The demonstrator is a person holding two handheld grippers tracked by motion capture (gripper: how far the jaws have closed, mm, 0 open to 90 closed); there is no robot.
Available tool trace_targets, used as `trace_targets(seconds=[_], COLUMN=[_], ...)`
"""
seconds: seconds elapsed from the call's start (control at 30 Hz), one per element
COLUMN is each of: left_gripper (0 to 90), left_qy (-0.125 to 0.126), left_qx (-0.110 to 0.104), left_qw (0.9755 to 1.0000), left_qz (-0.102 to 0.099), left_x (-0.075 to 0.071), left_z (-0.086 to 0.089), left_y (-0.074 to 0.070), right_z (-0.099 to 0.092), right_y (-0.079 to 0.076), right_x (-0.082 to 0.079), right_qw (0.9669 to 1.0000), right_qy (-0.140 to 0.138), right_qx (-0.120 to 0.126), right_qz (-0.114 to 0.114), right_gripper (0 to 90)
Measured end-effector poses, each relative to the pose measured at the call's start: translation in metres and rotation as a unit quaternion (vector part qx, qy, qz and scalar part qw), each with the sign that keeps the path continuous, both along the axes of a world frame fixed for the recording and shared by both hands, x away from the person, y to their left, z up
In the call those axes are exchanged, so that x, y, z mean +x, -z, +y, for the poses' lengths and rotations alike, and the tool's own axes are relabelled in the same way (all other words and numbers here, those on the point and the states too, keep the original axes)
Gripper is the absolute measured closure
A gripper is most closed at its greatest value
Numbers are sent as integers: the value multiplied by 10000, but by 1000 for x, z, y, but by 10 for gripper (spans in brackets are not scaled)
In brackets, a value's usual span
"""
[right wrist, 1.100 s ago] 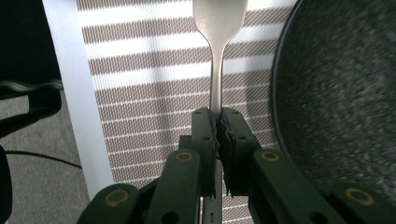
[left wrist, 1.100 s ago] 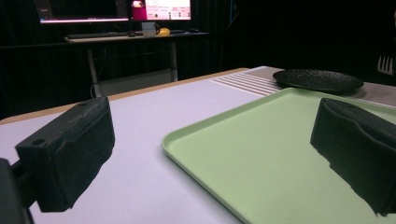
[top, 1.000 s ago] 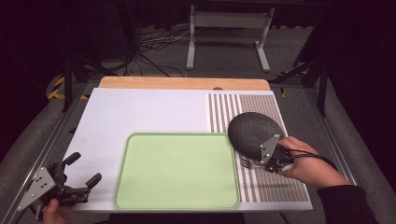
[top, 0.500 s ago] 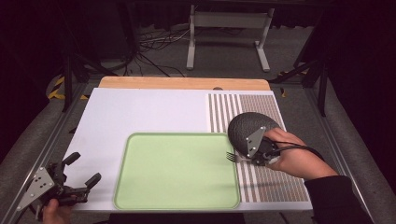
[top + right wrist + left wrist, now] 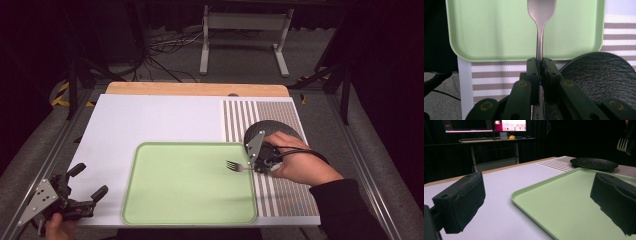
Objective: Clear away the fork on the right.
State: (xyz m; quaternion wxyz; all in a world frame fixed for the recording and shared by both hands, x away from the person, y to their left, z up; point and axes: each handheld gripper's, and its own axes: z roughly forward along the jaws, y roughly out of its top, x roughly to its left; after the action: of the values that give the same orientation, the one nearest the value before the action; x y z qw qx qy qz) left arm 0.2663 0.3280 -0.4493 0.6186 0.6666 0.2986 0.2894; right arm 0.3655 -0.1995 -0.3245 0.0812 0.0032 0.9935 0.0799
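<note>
Nearest the person, at the table's front left corner: left gripper (image 5: 90,195), jaws spread wide apart with nothing between them, held in the left hand (image 5: 60,225). In the left gripper view its pads (image 5: 461,200) are blocky, matte black, slightly rough-edged.

Table (image 5: 150,120): smooth white top, pale wooden strip along the far edge.

Front centre: tray (image 5: 190,215), light green, rectangular with rounded corners and a low raised rim, matte plastic by the look. Nothing lies on it.

Right of the tray, its left edge just under the tray's right rim: placemat (image 5: 280,112), woven, brown and white stripes.

Right gripper (image 5: 254,167), held in the right hand (image 5: 300,165) with a dark sleeve behind it, hangs over the tray's right edge. Its jaws are clamped tight on the handle of a fork (image 5: 234,165). The fork is plain silvery metal with a narrow neck; its tines point left, out over the tray's right part. Lifted or touching the tray: cannot tell. In the right gripper view the handle (image 5: 539,45) runs straight out from between the closed jaws, crossing the tray rim.

Just behind the right hand, on the placemat: plate (image 5: 272,129), round, dark grey to black, pebbled surface, shallow. The gripper covers part of it.

Beyond the table: grey floor, loose cables (image 5: 160,50), a metal stand (image 5: 245,30). The left gripper view shows a desk with lit monitors (image 5: 486,125) in the dark room.
</note>
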Motion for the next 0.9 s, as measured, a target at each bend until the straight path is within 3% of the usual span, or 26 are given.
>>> trace_targets(seconds=[0.3,0.57,0.8,0.9], left_gripper=[4,4,4,4], left_qy=[-6,-14,-31,-36], left_qx=[20,27,13,20], left_qw=[10000,10000,10000,10000], left_qz=[-3,-10,-26,-41], left_x=[0,0,0,0], left_z=[0,0,1,1], left_y=[0,0,-1,-1], right_z=[19,32,39,41], right_y=[-2,-2,2,4], right_x=[3,4,5,4], right_qw=[9999,9981,9907,9828], right_qy=[-6,529,1203,1654], right_qx=[112,298,581,683], right_qz=[-30,78,261,459], right_gripper=[842,843,843,843])
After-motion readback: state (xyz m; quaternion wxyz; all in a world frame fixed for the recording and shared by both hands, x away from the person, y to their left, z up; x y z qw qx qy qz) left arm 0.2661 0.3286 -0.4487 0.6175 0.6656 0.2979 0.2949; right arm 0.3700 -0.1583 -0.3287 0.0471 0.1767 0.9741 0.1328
